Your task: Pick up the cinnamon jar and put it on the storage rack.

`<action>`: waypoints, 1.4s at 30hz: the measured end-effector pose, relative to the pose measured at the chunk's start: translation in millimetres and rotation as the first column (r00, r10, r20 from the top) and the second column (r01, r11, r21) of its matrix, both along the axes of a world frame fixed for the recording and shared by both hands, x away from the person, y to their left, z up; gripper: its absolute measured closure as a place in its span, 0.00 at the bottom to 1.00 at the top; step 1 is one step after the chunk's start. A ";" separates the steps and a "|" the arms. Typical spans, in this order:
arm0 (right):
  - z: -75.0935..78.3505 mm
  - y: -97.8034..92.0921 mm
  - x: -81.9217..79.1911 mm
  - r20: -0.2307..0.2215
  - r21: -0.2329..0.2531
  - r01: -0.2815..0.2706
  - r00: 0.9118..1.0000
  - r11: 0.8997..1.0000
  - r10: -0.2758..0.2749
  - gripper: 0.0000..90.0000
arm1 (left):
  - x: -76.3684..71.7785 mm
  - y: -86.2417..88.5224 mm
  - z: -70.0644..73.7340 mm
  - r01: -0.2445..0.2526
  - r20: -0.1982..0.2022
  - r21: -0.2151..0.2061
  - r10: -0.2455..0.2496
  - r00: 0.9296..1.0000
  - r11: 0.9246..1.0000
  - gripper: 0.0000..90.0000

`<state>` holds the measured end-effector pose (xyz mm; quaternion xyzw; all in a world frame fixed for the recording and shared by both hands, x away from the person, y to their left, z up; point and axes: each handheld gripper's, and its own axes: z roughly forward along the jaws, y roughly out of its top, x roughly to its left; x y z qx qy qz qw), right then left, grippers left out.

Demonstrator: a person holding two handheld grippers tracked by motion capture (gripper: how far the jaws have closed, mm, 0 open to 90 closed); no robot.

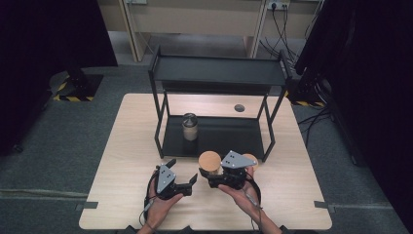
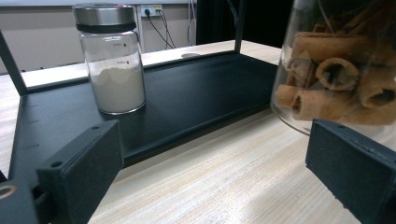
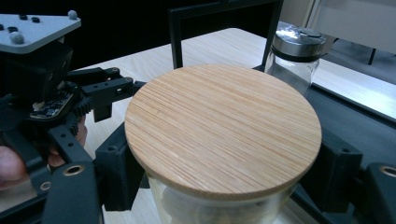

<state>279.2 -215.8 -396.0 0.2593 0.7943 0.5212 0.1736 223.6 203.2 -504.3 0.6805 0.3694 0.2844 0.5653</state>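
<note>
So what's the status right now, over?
Left gripper open, empty, on the table. Right gripper shut on wood-lidded jar of rolled sticks. Powder jar on rack's lower shelf. Nothing in the way.

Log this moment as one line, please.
left gripper: open, empty | right gripper: jaws astride wooden-lid jar | powder jar: on rack lower shelf

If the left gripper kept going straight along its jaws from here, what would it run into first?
Probably the front edge of the black rack's lower shelf, which lies straight ahead of the open left gripper across bare table. The cinnamon jar sits off to one side, near one jaw, and the powder jar stands farther back on the shelf.
</note>
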 end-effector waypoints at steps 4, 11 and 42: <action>1.5 1.6 2.0 -0.001 -0.001 0.006 1.000 1.000 -0.006 0.29 | 0.0 -0.1 0.0 0.000 0.000 0.000 0.000 1.000 1.000 0.04; 3.9 4.9 5.5 -0.003 -0.002 0.016 1.000 1.000 -0.016 0.29 | 0.1 0.0 0.1 0.001 0.000 0.000 -0.001 1.000 1.000 0.04; 12.0 9.9 24.6 -0.002 -0.003 0.068 0.998 0.998 -0.068 0.29 | 0.2 -0.1 0.2 -0.001 -0.002 0.000 0.001 1.000 1.000 0.04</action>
